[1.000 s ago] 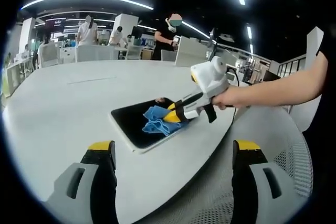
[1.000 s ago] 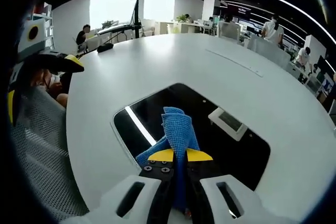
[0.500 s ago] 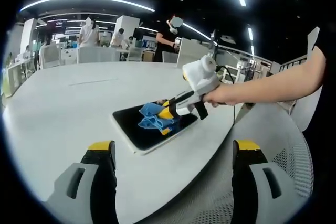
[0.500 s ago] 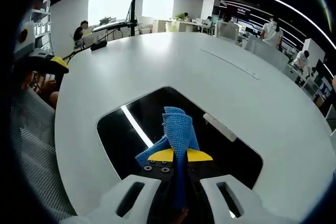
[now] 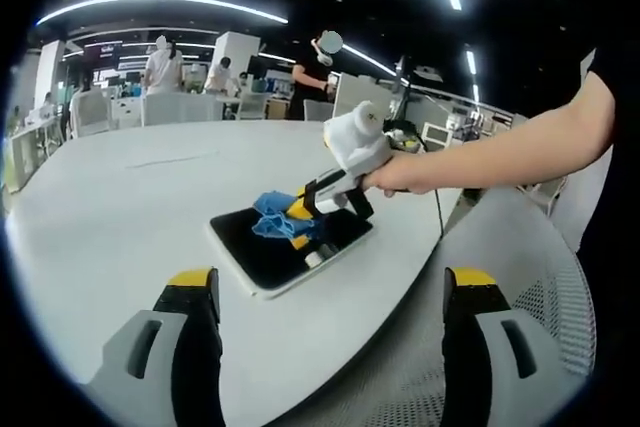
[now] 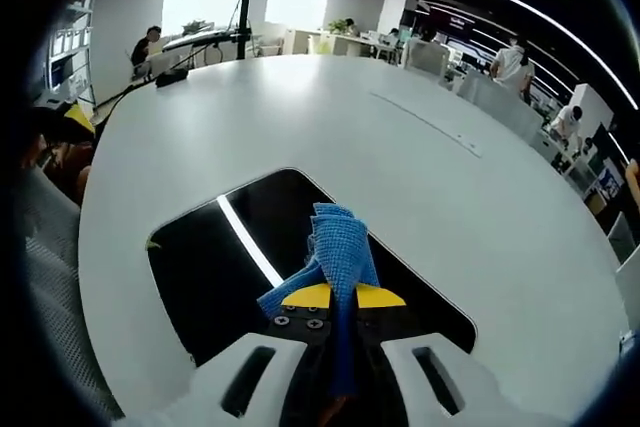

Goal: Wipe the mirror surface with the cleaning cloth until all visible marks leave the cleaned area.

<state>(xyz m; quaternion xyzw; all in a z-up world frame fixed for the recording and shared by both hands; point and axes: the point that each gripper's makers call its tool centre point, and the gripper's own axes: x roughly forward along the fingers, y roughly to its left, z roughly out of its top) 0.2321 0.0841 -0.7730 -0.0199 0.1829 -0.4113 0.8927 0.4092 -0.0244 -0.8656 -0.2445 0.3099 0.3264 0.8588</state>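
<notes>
Wiping in progress: right gripper [image 6: 335, 299] clamps the blue woven cleaning cloth [image 6: 335, 247] on the dark rectangular mirror [image 6: 215, 277]. Left gripper [image 5: 330, 282] hangs apart, idle. Next, sweep across unwiped glass.

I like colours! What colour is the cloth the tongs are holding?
The cleaning cloth is blue, pinched in the right tongs. The right gripper view shows it best.
</notes>
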